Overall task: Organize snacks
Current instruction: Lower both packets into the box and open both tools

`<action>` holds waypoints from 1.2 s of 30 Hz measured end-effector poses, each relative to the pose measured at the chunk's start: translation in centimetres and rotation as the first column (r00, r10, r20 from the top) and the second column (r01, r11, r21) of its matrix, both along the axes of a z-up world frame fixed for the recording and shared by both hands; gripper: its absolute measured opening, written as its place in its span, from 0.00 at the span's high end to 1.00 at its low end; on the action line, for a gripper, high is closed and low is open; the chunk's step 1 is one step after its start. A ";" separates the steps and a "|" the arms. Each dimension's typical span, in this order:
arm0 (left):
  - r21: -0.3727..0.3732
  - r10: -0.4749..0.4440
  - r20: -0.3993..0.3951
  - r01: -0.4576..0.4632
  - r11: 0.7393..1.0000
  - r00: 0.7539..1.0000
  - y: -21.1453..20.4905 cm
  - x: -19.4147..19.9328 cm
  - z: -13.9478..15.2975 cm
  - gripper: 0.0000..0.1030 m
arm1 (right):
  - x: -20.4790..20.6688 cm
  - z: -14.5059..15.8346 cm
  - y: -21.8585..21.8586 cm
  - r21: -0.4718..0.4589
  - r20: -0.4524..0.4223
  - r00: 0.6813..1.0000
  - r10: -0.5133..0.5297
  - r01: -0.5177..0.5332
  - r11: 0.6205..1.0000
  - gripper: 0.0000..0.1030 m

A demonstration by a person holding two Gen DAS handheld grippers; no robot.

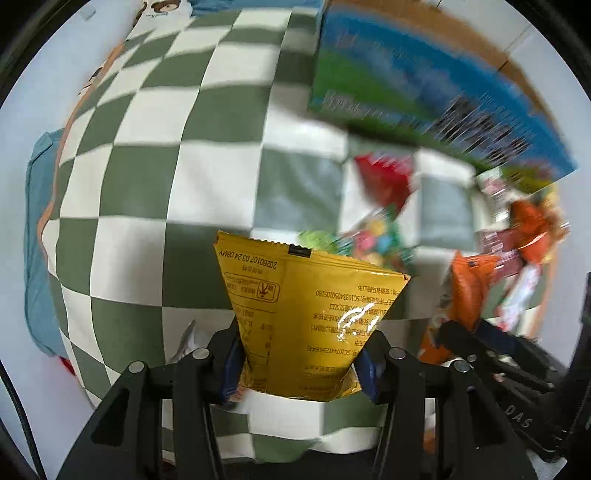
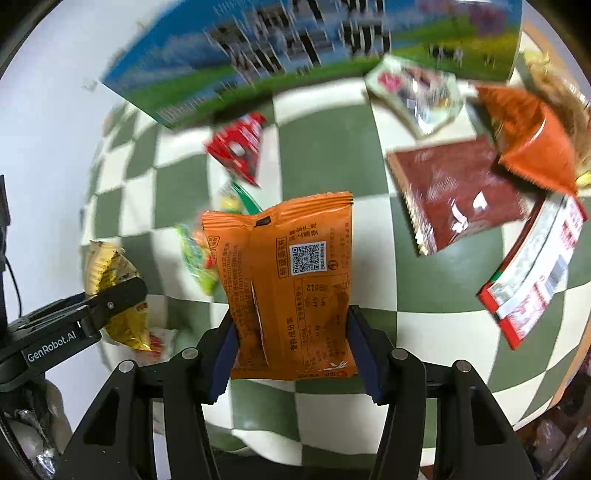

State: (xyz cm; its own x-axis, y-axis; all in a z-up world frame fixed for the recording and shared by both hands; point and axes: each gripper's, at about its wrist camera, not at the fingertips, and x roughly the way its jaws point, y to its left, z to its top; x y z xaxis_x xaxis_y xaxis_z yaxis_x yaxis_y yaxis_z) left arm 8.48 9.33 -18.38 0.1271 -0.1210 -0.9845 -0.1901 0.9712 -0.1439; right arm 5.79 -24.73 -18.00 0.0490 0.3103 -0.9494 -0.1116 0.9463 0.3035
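Where tongs (image 1: 299, 365) pinch it, yellow packet's (image 1: 310, 314) lower edge hidden

Green-and-white checkered cloth (image 1: 155, 177) covers the surface, orange trim at its edge. Blue fabric (image 1: 37, 206) lies just beside it at left. White cloth with a cartoon bear print (image 1: 162, 9) at top.

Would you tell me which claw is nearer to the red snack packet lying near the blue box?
Right, by a modest margin. The right claw, clamping an orange packet, sits just below the red packet. The left claw, clamping a yellow packet, sits further left.
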 end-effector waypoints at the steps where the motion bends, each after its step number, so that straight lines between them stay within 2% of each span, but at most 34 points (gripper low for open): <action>1: -0.008 -0.001 0.018 0.001 1.000 1.000 -0.2 0.2 1.1 0.54 | 0.1 1.2 -0.2 0.022 0.013 1.000 -0.001 0.001 1.000 0.43; 5: -0.055 -0.016 0.102 0.022 0.998 0.995 -1.0 2.8 7.2 0.54 | 1.8 6.4 -1.8 0.086 0.079 0.997 -0.005 -0.002 0.996 0.43; 9: -0.116 -0.033 0.174 0.054 0.992 0.984 -2.0 8.6 12.7 0.54 | 5.0 12.6 -3.6 0.134 0.183 0.983 -0.028 0.004 0.991 0.43; 12: -0.111 -0.042 0.219 0.067 0.991 0.975 -3.6 13.3 14.9 0.54 | 8.9 15.5 -4.2 0.137 0.247 0.968 -0.049 0.016 0.990 0.43; 14: -0.104 -0.044 0.226 0.069 0.992 0.973 -4.5 16.4 15.5 0.54 | 11.9 16.4 -4.7 0.113 0.279 0.958 -0.062 0.031 0.993 0.43; 18: -0.078 -0.047 0.186 0.062 0.995 0.981 -5.5 23.7 14.2 0.53 | 20.0 15.7 -5.5 0.031 0.289 0.955 -0.072 0.066 0.997 0.43; 22: -0.018 -0.048 0.092 0.050 0.999 0.995 -5.2 30.3 10.5 0.53 | 27.7 13.2 -5.9 -0.033 0.234 0.970 -0.067 0.077 0.997 0.43; 24: -0.014 -0.036 0.037 0.037 0.999 0.999 -4.6 32.8 8.3 0.53 | 30.6 11.9 -6.2 -0.053 0.209 0.975 -0.069 0.082 0.995 0.43; 27: -0.010 -0.026 -0.021 0.026 1.000 0.999 -3.8 35.4 6.0 0.53 | 34.4 10.1 -6.2 -0.125 0.186 0.981 -0.054 0.078 0.989 0.43; 32: 0.002 -0.028 -0.072 0.028 1.000 0.997 -3.0 37.9 3.8 0.53 | 38.0 6.8 -5.7 -0.181 0.128 0.991 -0.040 0.063 0.981 0.42; 33: -0.002 -0.028 -0.085 0.028 1.000 0.996 -3.0 38.2 3.4 0.53 | 38.4 6.5 -5.7 -0.188 0.119 0.992 -0.041 0.063 0.980 0.41; 35: -0.008 -0.013 -0.100 0.013 1.000 0.995 -2.6 38.6 2.7 0.49 | 39.4 5.6 -5.6 -0.204 0.101 0.994 -0.049 0.069 0.976 0.25; 36: -0.009 -0.012 -0.100 0.011 1.000 0.995 -2.5 38.7 2.5 0.37 | 39.9 5.1 -5.5 -0.213 0.079 0.996 -0.051 0.066 0.975 0.09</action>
State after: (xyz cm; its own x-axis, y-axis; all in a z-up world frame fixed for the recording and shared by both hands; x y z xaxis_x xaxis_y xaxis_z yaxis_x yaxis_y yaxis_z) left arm 47.18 6.79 -15.92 0.0267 -0.1307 -0.9911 -0.1926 0.9722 -0.1334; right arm 45.65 -30.25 -12.92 0.1322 0.0937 -0.9868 -0.0684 0.9940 0.0852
